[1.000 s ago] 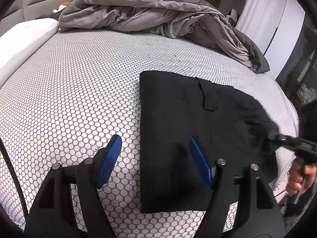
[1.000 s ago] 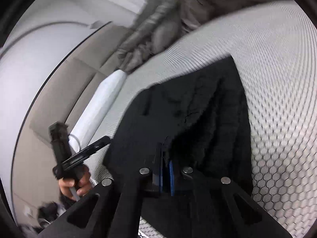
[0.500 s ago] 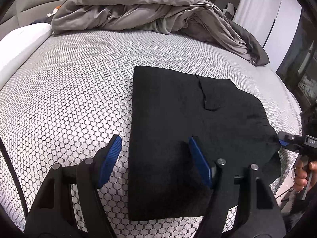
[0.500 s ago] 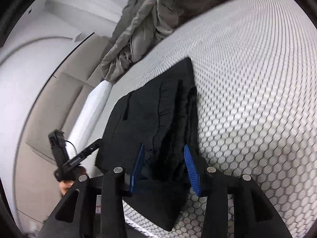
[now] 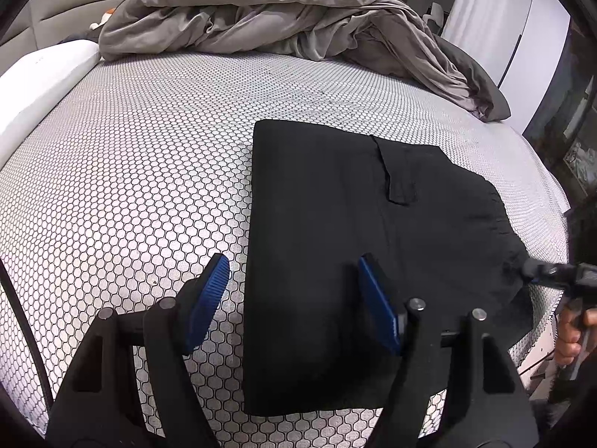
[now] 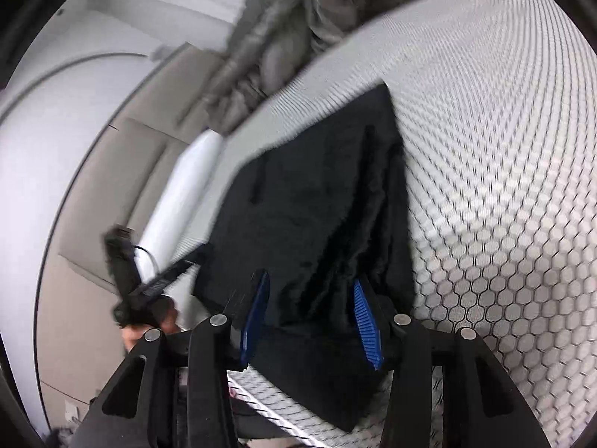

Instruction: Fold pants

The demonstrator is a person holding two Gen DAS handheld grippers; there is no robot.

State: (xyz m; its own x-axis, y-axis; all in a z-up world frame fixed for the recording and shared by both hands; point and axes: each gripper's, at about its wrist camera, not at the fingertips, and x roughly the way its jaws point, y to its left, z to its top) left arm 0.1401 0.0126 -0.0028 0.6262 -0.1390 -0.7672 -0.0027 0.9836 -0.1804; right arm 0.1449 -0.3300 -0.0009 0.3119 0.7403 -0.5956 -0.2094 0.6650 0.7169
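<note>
Black pants point(image 5: 335, 205) lie folded into a flat rectangle on the honeycomb-patterned mattress point(image 5: 130, 168), with a rumpled end reaching the bed's right edge. My left gripper point(image 5: 293, 265) hovers open above the pants' near left edge, holding nothing. In the right wrist view my right gripper point(image 6: 309, 280) sits at the rumpled end of the pants point(image 6: 317, 205). Its jaws are opening, and bunched fabric lies loose between the blue pads without being pressed. The right gripper point(image 5: 537, 272) also shows at the far right of the left wrist view, and the left gripper point(image 6: 149, 287) at the left of the right wrist view.
A crumpled grey duvet point(image 5: 280, 11) fills the far side of the bed. A white pillow point(image 5: 41, 74) lies along the left edge by the beige headboard. A person's hand point(image 5: 571, 336) shows at the bed's right edge. Bare mattress spreads left of the pants.
My right gripper, shut on the pants' end a second ago, has opened and let the fabric go. The left gripper stays open in the same place.
</note>
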